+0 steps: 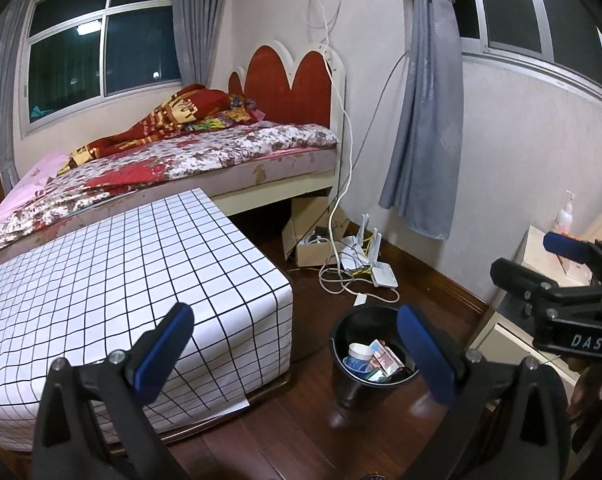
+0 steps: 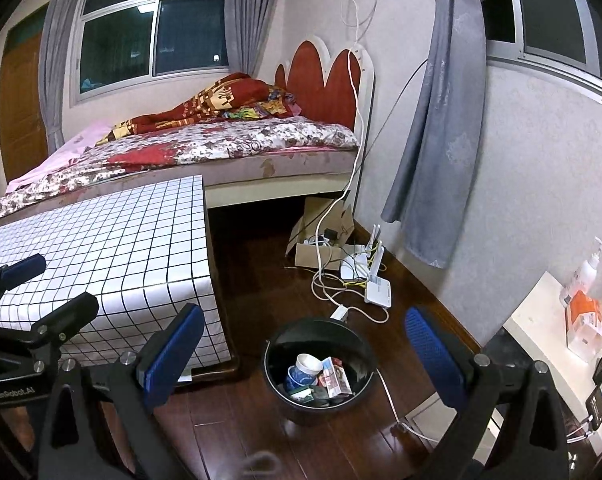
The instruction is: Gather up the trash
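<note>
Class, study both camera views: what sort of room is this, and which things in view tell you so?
Most likely a home bedroom: a bed with a floral cover and red headboard, grey curtains at dark windows, and a black trash bin on the wooden floor.

A bed (image 1: 205, 152) with a red blanket (image 1: 169, 116) stands by the window (image 1: 101, 40). A checked box (image 1: 113, 280) sits beside it. White wires (image 2: 341, 280) lie on the floor (image 2: 261, 272).

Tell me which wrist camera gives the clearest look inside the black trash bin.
The right wrist view. The black trash bin sits between that tool's open fingers with its whole rim clear, showing the paper cup and wrappers inside. In the left wrist view the bin is partly hidden behind a blue finger pad, so less of the inside shows.
</note>
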`<state>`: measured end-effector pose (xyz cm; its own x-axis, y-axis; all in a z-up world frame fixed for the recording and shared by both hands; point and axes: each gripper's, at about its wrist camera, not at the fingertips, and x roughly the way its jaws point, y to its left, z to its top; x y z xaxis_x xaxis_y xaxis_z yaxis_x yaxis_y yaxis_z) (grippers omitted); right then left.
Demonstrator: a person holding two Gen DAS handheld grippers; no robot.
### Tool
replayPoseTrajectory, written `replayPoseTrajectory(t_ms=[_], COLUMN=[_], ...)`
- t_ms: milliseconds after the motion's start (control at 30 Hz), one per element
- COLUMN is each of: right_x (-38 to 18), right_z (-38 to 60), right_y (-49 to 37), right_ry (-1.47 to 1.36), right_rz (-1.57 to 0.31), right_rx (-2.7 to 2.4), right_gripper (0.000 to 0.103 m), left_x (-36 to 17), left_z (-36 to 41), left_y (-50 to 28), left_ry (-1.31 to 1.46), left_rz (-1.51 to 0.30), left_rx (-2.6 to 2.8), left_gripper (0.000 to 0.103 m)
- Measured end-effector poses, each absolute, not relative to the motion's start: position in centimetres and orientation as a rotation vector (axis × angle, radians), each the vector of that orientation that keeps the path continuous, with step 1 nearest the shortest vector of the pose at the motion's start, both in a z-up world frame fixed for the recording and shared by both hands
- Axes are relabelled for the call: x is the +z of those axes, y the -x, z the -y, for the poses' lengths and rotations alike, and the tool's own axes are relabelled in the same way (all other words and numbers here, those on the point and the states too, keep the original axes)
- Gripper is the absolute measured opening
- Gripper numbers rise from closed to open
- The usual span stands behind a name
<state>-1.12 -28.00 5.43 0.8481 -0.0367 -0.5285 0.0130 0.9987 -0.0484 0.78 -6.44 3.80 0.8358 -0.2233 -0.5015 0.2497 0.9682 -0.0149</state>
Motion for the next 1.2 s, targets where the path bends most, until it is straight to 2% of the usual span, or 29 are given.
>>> replayPoseTrajectory(t_ms=[1200], right_x=[5.38], right_z=[28.51], right_y=[1.13], right_ry=[0.048], right_rz=[-0.564], right_rx=[-0.03], right_gripper=[0.102], left_x=[3.74], left_z=[7.54], left_y=[-0.8], left_ry=[-0.069], left_rz=[-0.523], left_rx=[-0.262], left_gripper=[0.102])
